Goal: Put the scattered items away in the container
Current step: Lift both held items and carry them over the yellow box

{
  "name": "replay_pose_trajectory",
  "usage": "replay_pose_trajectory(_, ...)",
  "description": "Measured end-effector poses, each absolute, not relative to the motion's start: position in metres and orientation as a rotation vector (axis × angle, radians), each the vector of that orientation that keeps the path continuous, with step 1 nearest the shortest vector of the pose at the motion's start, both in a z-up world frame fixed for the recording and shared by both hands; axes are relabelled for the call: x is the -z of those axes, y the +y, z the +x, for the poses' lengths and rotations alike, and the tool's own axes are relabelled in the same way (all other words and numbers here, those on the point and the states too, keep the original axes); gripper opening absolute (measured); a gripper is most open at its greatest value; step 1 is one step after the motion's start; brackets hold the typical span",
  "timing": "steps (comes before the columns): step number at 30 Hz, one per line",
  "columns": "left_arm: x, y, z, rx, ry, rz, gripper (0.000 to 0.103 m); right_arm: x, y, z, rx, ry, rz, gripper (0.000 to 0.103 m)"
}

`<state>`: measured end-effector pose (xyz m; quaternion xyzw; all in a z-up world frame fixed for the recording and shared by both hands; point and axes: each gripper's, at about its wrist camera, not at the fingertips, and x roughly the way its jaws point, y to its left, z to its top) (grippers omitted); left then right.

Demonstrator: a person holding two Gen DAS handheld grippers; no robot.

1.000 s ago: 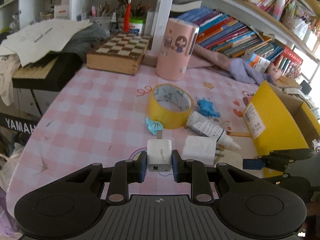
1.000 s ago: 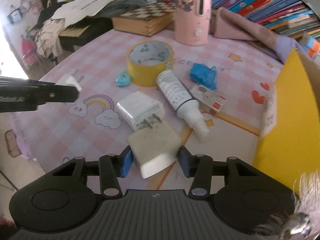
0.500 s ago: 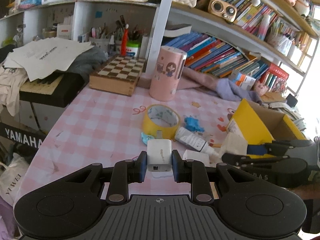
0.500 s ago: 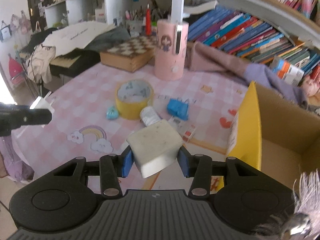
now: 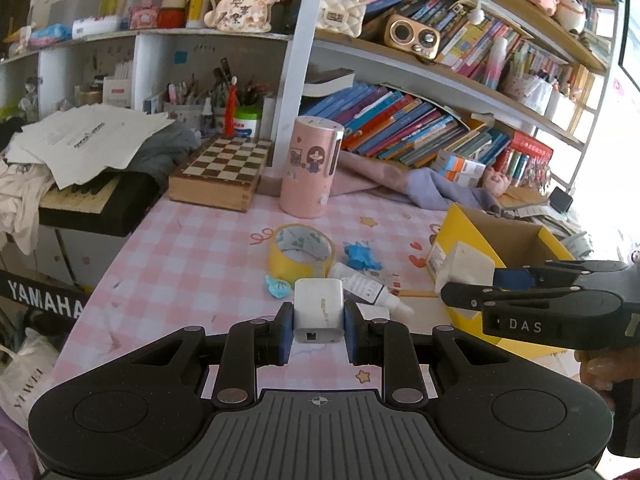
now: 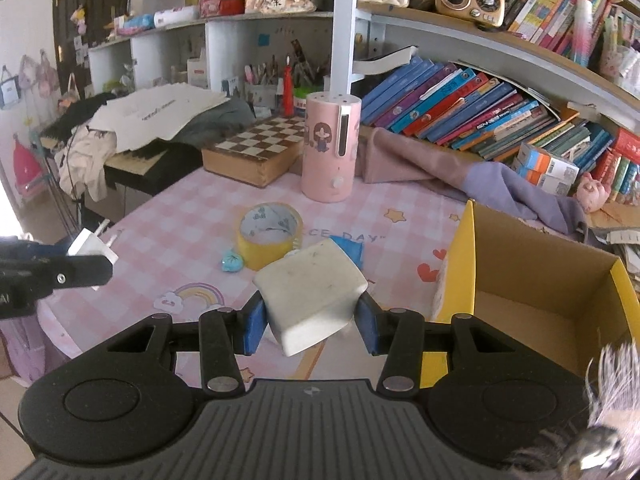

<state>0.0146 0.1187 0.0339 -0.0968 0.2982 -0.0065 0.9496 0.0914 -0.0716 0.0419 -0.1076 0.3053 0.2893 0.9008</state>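
My left gripper (image 5: 319,330) is shut on a small white USB charger (image 5: 319,310), held above the table's near edge. My right gripper (image 6: 310,322) is shut on a white block (image 6: 312,292), held in the air just left of the open yellow cardboard box (image 6: 536,280). In the left wrist view the right gripper (image 5: 468,288) and its block (image 5: 464,266) hang beside the box (image 5: 508,236). On the pink checked table lie a yellow tape roll (image 6: 269,236), a blue crumpled item (image 5: 362,255), a small blue piece (image 6: 232,261) and a white bottle (image 5: 366,286).
A pink cylinder (image 6: 330,146) and a wooden chessboard box (image 6: 256,148) stand at the table's back. A purple cloth (image 6: 480,176) lies before the bookshelf. A black keyboard with papers (image 5: 80,184) sits left of the table.
Both grippers have risen well above the table with their items. The right gripper with the block has moved closer to the yellow box.
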Motion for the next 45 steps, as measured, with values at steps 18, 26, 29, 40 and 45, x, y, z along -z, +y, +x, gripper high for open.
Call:
replay_pose_trajectory(18, -0.039, 0.094, -0.019, -0.010, 0.589, -0.074, 0.024, -0.044, -0.087, 0.061, -0.556, 0.685, -0.179, 0.044)
replay_pose_trajectory(26, -0.043, 0.083, -0.042, 0.008, 0.566, -0.106, 0.024, -0.047, -0.089, 0.046, -0.562, 0.694, -0.172, 0.044)
replay_pose_trajectory(29, -0.046, 0.084, -0.048, -0.002, 0.555, -0.108, 0.024, -0.049, -0.088, 0.039, -0.577, 0.684, -0.175, 0.044)
replay_pose_trajectory(40, -0.052, 0.087, -0.060, -0.024, 0.526, -0.112, 0.024, -0.050, -0.091, 0.026, -0.575, 0.675, -0.169, 0.044)
replay_pose_trajectory(45, -0.053, 0.090, -0.065, -0.029, 0.519, -0.115, 0.024, -0.051, -0.093, 0.023, -0.575, 0.671, -0.167, 0.044)
